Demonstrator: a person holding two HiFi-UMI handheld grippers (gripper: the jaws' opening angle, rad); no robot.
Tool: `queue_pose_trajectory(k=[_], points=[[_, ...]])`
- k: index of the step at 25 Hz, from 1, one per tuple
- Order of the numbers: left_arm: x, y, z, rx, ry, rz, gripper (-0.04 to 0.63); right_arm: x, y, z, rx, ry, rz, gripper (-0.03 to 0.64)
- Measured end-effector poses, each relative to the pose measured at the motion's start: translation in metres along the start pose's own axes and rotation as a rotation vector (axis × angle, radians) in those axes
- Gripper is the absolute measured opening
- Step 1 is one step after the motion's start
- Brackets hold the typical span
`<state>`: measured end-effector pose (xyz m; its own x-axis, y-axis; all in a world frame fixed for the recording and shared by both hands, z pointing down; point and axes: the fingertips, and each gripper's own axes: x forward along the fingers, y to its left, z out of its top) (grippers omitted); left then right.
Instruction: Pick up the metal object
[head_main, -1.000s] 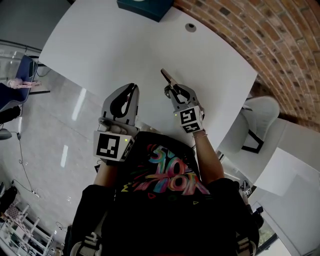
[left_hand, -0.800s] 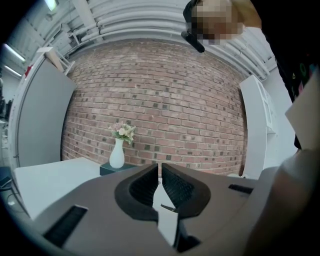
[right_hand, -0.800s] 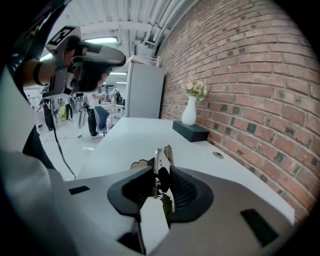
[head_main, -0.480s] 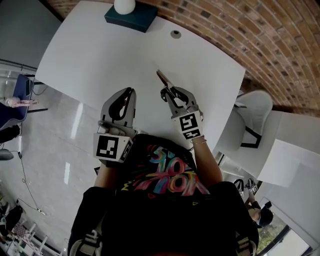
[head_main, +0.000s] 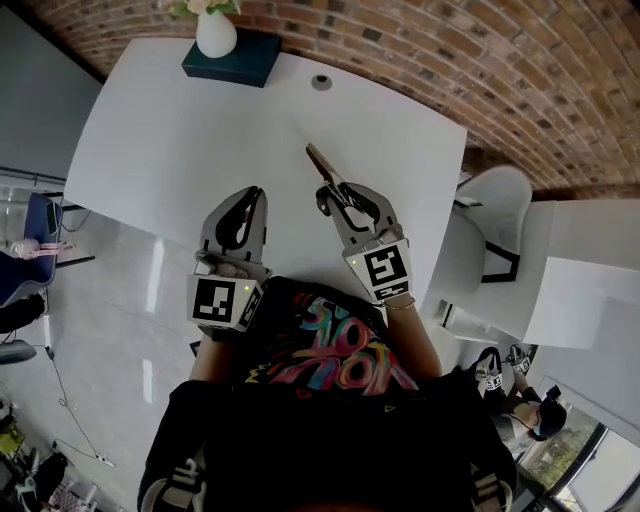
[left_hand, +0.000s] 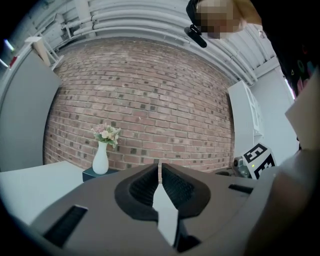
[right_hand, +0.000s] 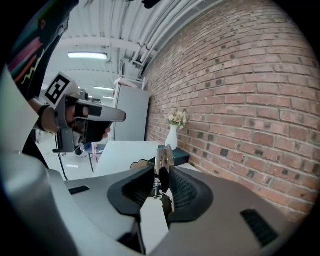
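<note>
Right gripper (head_main: 336, 196): jaws partly closed, clamped on the metal tool (head_main: 321, 165).
Tool: sticks out past the jaw tips and seems lifted off the white table (head_main: 170, 130).
Left gripper (left_hand: 159, 170): jaws together, empty.
Advice: hold firm pressure and raise steadily without tilting, or the tool may slip.

From the middle of the table (head_main: 180, 140), the vase (head_main: 216, 35) stands on a box (head_main: 240, 62) at 11 o'clock, with the brick wall (head_main: 450, 60) behind. A chair (head_main: 490, 215) sits at 3 o'clock. Near 6 o'clock, the left gripper (head_main: 255, 196) is beside the right gripper (head_main: 332, 195), whose jaws hold the metal object (head_main: 322, 165).
</note>
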<state>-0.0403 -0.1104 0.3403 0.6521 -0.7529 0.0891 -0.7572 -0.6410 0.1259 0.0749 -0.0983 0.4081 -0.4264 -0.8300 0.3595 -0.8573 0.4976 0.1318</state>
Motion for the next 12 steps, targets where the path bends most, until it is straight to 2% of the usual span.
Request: queue_pose_trajectory(k=[12], points=[[0.017, -0.013, 0.007, 0.01, -0.006, -0.074, 0.04, -0.044, -0.033, 0.02, 0.183, -0.089, -0.092, 0.115]])
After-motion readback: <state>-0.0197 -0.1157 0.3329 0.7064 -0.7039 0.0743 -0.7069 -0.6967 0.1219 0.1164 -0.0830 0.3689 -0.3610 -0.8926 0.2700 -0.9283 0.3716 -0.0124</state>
